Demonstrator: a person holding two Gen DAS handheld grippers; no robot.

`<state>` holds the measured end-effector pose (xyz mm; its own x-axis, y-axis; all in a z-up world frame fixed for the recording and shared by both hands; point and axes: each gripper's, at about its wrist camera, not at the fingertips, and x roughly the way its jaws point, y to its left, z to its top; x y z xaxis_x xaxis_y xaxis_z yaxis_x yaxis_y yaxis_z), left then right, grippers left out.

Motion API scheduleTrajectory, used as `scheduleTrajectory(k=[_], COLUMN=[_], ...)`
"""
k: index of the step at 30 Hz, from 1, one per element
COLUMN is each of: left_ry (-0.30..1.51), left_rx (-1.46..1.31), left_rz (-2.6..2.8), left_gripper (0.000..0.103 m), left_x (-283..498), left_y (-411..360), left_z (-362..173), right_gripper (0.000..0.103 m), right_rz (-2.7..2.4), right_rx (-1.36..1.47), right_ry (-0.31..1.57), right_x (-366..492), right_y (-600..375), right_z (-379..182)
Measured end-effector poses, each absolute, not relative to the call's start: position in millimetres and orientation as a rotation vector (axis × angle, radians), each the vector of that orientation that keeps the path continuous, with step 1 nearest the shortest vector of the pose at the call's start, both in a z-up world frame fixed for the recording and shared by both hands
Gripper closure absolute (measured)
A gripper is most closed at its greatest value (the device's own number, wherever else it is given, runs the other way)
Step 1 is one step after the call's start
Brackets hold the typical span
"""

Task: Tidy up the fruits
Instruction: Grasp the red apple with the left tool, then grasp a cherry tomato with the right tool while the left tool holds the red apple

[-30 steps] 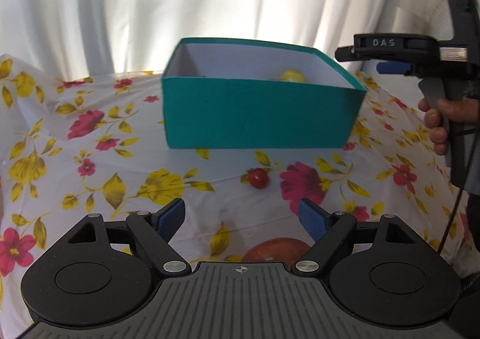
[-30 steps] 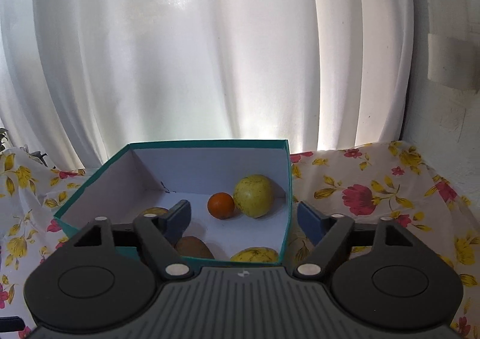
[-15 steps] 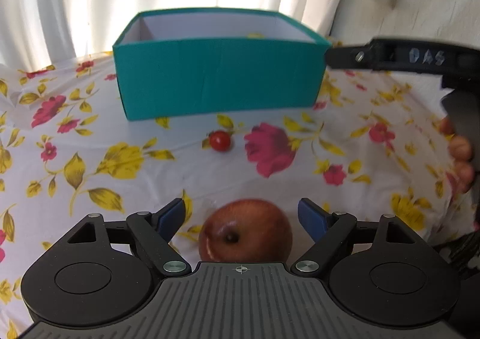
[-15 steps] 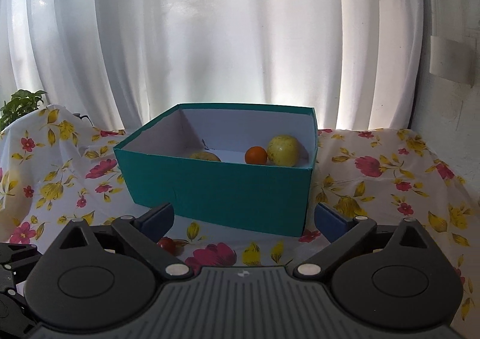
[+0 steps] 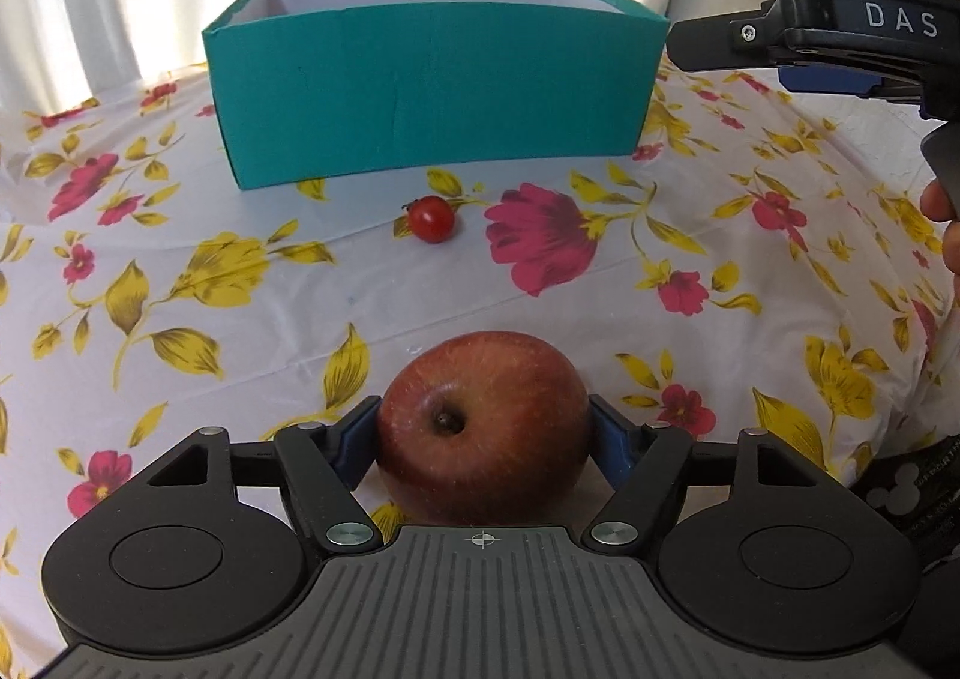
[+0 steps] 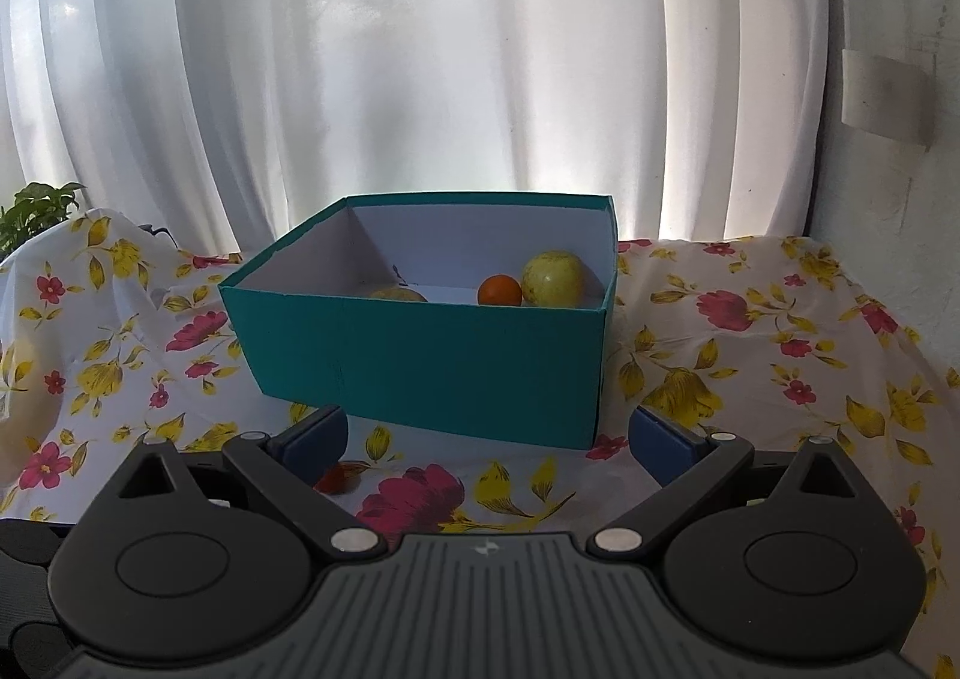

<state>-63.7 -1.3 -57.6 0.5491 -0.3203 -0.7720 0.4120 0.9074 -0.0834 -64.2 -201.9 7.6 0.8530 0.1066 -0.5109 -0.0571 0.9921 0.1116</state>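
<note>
We see a red apple lying on the worktop at the near edge of the left wrist view, between the blue pads of the left claw. It's tipped on its side: the dark stem pit faces back toward the camera & slightly up, so its core axis runs roughly along the claw's pointing line. No sticker or label on it that we can read.

Left claw: jaws have just been closing, about mid-width, w/ both pads right up against the apple's flanks; we read it as gripping the fruit, which sits on the floral cloth.

Further out, a cherry tomato sits alone on the cloth, between the apple & the teal box. Box stands open-topped, its long side facing us, white inside.

Only readable writing: "DAS" in pale letters on the black body of the right claw, at upper right of the left view, a person's fingers on its handle.

Right wrist view: right claw is spread about as wide as it goes, nothing between its pads, hovering just short of the box's near wall. Inside the box: a small orange fruit touching a yellow-green round fruit, plus another yellowish fruit mostly hidden by the wall. White curtain behind; a leafy plant at far left.
</note>
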Motion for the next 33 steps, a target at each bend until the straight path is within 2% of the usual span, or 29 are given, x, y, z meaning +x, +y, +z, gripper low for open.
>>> scheduleTrajectory(k=[14,28,30,33], left_ry=[0.886,0.799,0.809,0.822], left_rx=[0.107,0.005,-0.001,-0.014], left_rz=[-0.414,-0.313,-0.296,-0.268], left_gripper=[0.028,0.028,0.028,0.028], left_x=[-63.0,-61.9,-60.4,-57.7], left_y=[1.8,39.9,44.6,50.8], left_z=[-61.5,-9.0,-7.8,-7.6], right_gripper=[0.003,0.003,0.005,0.012], right_rz=[0.115,0.131,0.15,0.186], right_rx=[0.093,0.037,0.036,0.036], right_ry=[0.564,0.62,0.642,0.669], right_x=[-62.2,-39.0,-32.3,-21.7], right_y=[-192.9,-157.7,-149.9,-137.6], right_z=[5.5,-21.0,-29.0,-38.8])
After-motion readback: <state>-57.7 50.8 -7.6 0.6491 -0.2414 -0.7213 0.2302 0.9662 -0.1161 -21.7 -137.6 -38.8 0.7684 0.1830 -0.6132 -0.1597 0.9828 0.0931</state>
